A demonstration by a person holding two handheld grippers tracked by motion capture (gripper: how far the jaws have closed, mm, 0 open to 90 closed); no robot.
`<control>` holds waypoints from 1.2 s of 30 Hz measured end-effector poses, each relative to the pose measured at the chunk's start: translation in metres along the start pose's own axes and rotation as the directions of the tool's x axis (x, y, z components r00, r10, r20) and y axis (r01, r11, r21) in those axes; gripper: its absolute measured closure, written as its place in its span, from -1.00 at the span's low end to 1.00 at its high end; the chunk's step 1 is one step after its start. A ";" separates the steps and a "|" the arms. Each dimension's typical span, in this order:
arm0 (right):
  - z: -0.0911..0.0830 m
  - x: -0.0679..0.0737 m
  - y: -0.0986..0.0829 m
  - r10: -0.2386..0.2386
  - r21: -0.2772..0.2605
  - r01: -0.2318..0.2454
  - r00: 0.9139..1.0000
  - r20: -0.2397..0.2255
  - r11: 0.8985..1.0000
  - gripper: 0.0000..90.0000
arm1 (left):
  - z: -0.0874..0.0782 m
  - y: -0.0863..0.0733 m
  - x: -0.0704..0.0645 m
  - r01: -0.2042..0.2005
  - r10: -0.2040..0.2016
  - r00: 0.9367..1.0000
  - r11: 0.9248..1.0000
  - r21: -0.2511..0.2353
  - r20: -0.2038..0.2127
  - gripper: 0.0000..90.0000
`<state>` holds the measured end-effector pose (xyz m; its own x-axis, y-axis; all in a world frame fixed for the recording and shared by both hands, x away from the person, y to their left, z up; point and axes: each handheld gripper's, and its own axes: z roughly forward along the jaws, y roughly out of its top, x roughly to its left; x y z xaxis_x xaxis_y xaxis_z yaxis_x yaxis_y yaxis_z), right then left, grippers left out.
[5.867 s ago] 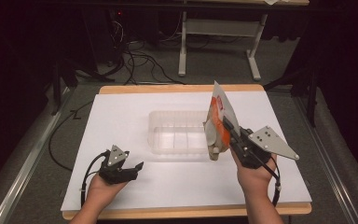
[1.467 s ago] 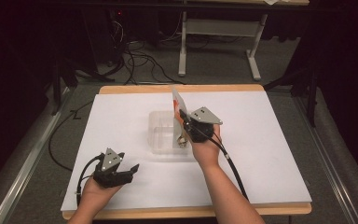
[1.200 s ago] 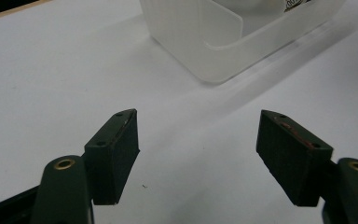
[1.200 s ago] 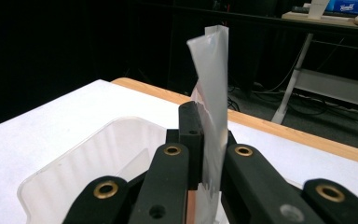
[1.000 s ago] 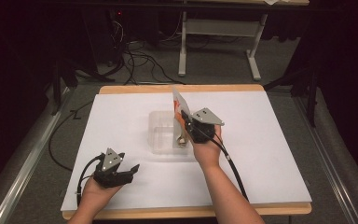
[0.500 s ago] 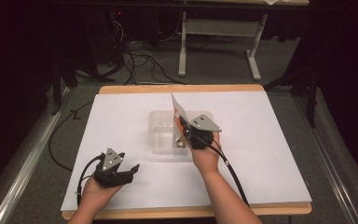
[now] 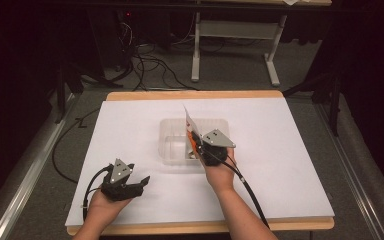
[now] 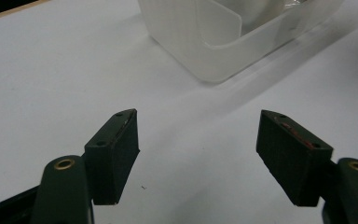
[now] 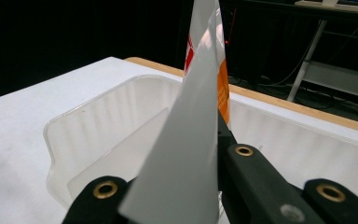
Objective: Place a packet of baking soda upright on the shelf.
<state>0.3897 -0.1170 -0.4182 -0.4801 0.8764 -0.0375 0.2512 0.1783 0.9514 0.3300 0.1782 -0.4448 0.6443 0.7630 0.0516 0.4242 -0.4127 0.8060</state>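
A clear plastic bin (image 7: 200, 120) stands in the middle of the white table. My right gripper (image 7: 195, 143) hangs over the bin's right half, shut on a white and orange packet (image 7: 188, 121) that stands upright and edge-on above the jaws. In the right gripper view the packet (image 9: 186, 154) rises between the black jaws of my right gripper (image 9: 214, 133), with the bin (image 9: 98, 112) just behind and below. My left gripper (image 7: 141, 184) rests near the front left of the table, open and holding nothing. In the left gripper view my left gripper (image 8: 198, 126) faces a corner of the bin (image 8: 214, 51).
The white table top (image 7: 290, 150) has bare room on both sides of the bin. A wooden edge (image 7: 195, 95) runs along the far side. Cables and a table frame (image 7: 230, 35) lie on the floor beyond.
My right gripper carried the packet from the right side of the table to above the bin, then sank a little toward the person. The left gripper has stayed still.
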 end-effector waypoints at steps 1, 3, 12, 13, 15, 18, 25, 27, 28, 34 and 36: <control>0.000 0.000 0.001 -0.003 -0.001 0.003 1.000 -0.003 1.000 0.97 | 0.000 0.000 0.000 0.000 0.000 1.000 1.000 0.000 0.000 -0.33; -0.001 -0.001 0.003 -0.002 0.006 0.002 1.000 0.001 1.000 0.93 | 0.000 0.000 0.000 -0.002 0.002 1.000 1.000 0.001 0.001 -0.33; -0.004 -0.003 0.012 -0.008 0.001 0.008 1.000 -0.008 1.000 0.56 | 0.000 0.000 0.000 -0.002 0.002 1.000 1.000 -0.002 0.004 -0.33; -0.004 -0.003 0.013 0.003 0.001 -0.003 1.000 -0.012 1.000 0.48 | 0.000 0.000 0.000 -0.003 0.003 1.000 1.000 -0.002 0.003 -0.33; -0.004 -0.003 0.016 0.001 0.005 -0.001 1.000 -0.021 1.000 0.34 | 0.001 0.000 -0.001 -0.002 0.002 1.000 1.000 -0.002 0.004 -0.33; -0.004 -0.002 0.019 0.014 0.021 -0.013 0.999 -0.047 1.000 0.03 | 0.001 0.000 -0.001 -0.001 0.001 1.000 1.000 -0.005 0.006 -0.33; -0.010 0.000 0.018 0.005 0.058 -0.002 0.999 -0.054 0.998 -0.33 | 0.001 0.001 -0.001 -0.013 0.013 1.000 1.000 -0.004 0.007 -0.34; -0.014 0.000 0.018 0.001 0.055 0.002 0.998 -0.063 0.998 -0.35 | 0.000 0.000 -0.001 -0.016 0.016 1.000 1.000 -0.007 0.009 -0.34; -0.016 -0.001 0.019 0.004 0.058 0.000 0.998 -0.064 0.998 -0.35 | -0.001 0.000 -0.001 -0.014 0.014 1.000 1.000 -0.010 0.008 -0.34; -0.031 -0.005 0.017 0.005 0.058 0.000 0.997 -0.074 0.998 -0.35 | -0.003 0.000 0.001 -0.006 0.007 1.000 1.000 -0.018 0.005 -0.34; -0.039 -0.008 0.016 0.006 0.056 -0.002 0.997 -0.074 0.998 -0.35 | -0.003 -0.001 0.001 -0.007 0.007 1.000 1.000 -0.017 0.006 -0.34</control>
<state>0.3642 -0.1385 -0.3908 -0.5399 0.8417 -0.0092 0.2988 0.2018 0.9327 0.3285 0.1812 -0.4432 0.6510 0.7572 0.0542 0.4086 -0.4096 0.8156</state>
